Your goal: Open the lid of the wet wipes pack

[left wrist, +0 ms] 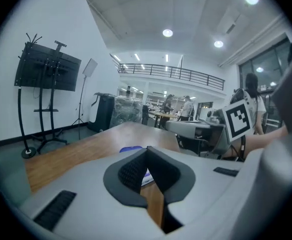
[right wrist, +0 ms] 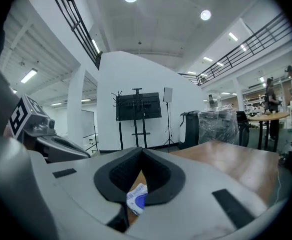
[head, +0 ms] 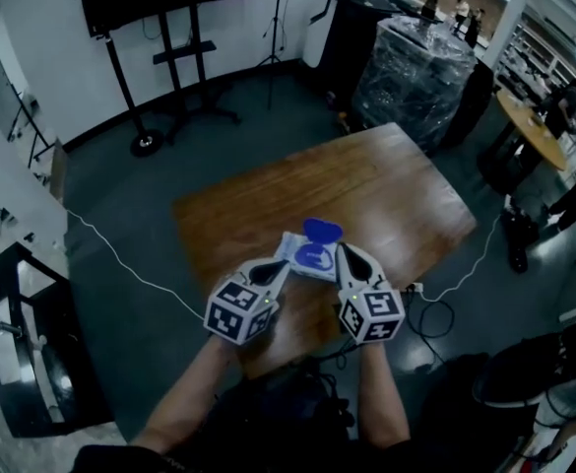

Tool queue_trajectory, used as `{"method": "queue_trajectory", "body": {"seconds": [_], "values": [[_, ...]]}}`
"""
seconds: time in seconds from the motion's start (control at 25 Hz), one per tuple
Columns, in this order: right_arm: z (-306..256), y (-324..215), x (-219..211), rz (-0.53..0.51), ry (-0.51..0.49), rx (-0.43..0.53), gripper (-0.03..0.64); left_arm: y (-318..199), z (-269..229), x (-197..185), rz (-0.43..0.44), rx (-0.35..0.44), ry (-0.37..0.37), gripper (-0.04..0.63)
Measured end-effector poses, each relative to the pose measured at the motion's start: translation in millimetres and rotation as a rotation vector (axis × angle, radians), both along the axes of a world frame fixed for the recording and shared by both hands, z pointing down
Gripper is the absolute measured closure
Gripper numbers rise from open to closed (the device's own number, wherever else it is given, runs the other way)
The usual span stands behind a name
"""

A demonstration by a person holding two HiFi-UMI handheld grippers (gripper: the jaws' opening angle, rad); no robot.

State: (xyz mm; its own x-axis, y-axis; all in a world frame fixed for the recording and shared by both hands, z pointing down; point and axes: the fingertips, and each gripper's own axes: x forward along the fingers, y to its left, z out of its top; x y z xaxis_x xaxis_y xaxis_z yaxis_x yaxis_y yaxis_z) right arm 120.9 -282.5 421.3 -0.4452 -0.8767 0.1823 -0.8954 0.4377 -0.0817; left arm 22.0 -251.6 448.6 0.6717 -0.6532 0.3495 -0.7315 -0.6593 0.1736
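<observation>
Wet wipes pack flat on wooden tabletop, lying betw. tips of left tongs and right tongs. Left tip at pack's left end, right tip at its right end. Long axis across, running from one tip to the other, slightly skewed; printed face up. Blue lid already raised, attached at pack's far side, standing just beyond both tips & pointing away from the person. Blue oval patch beneath it on top face, nearer right tongs. Contents of pack not made out.

Left tongs: pads closed tip to tip in left gripper view, w/ sliver of pack showing low in slit behind them, lid just left of tips. Can't tell whether any wrapper pinched. Right tongs: likewise closed at tips in right gripper view, pack corner showing in gap below, nothing seen clamped.

Bare forearms behind tongs, at near edge of tabletop. Far beyond tips, off tabletop: TV stand to left, plastic-wrapped stack to right.
</observation>
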Motion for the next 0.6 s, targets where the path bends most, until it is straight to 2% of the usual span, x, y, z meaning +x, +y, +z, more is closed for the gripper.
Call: {"method": "queue_trajectory", "body": {"seconds": [0.2,0.44,0.6], "values": [[-24.6,35.6,-13.5,0.050,-0.018,0.047,0.607,16.6,-28.4,1.6,0.083,0.063,0.035,0.600],[-50.8,65.2,-21.8,0.092,-0.015,0.099,0.607,32.2,-52.2,4.4,0.150,0.135,0.040,0.600],[-58.4,79.2,-25.0,0.104,-0.013,0.122,0.607,42.2,-56.2,6.8,0.181,0.147,0.053,0.600]]}}
